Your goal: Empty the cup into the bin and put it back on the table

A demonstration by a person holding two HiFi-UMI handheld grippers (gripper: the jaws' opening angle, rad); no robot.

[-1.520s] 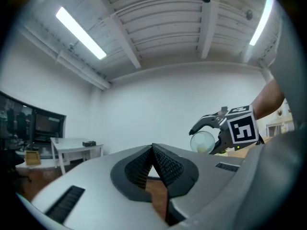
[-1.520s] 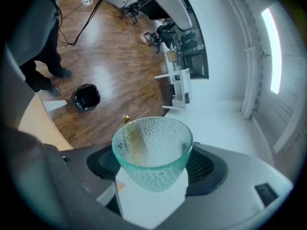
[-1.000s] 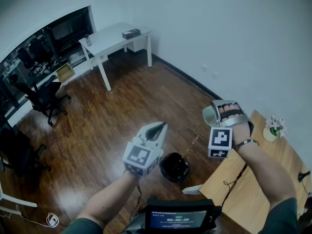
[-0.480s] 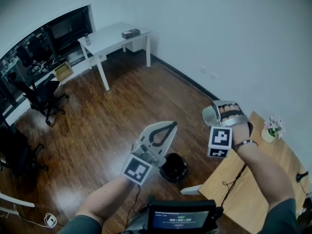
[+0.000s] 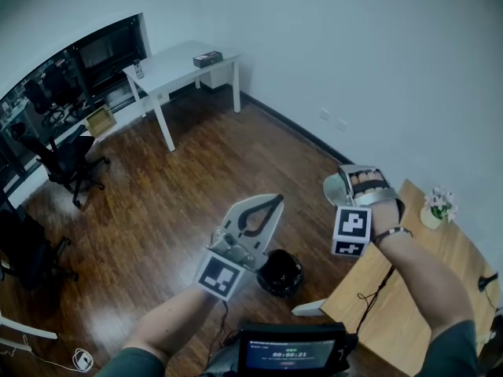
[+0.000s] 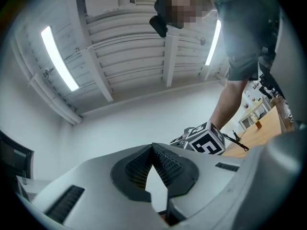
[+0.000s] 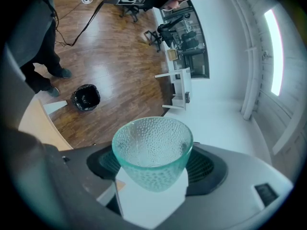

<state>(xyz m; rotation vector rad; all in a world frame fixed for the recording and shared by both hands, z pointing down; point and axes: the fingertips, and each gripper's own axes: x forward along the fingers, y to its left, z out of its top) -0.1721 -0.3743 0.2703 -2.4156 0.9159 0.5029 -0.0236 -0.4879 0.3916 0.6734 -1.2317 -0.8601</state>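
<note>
A dimpled green glass cup (image 7: pixel 152 150) sits between the jaws of my right gripper (image 7: pixel 152 164), which is shut on it; I see nothing inside the glass. In the head view the right gripper (image 5: pixel 354 185) holds the cup (image 5: pixel 336 187) in the air beyond the wooden table's (image 5: pixel 424 297) corner, up and to the right of the black bin (image 5: pixel 280 272) on the floor. The bin (image 7: pixel 86 97) also shows far below in the right gripper view. My left gripper (image 5: pixel 269 204) hangs above the bin, tilted upward. Its fingertips (image 6: pixel 153 147) meet, shut on nothing.
A small flower pot (image 5: pixel 437 206) stands at the wooden table's far edge. A white desk (image 5: pixel 177 65) is against the far wall, and office chairs (image 5: pixel 71 159) stand at the left. A cable (image 5: pixel 377 289) lies across the table near my right arm.
My left gripper has risen and tipped its jaws upward and to the right, mostly in the first half second. The right gripper with the cup has stayed almost still.
</note>
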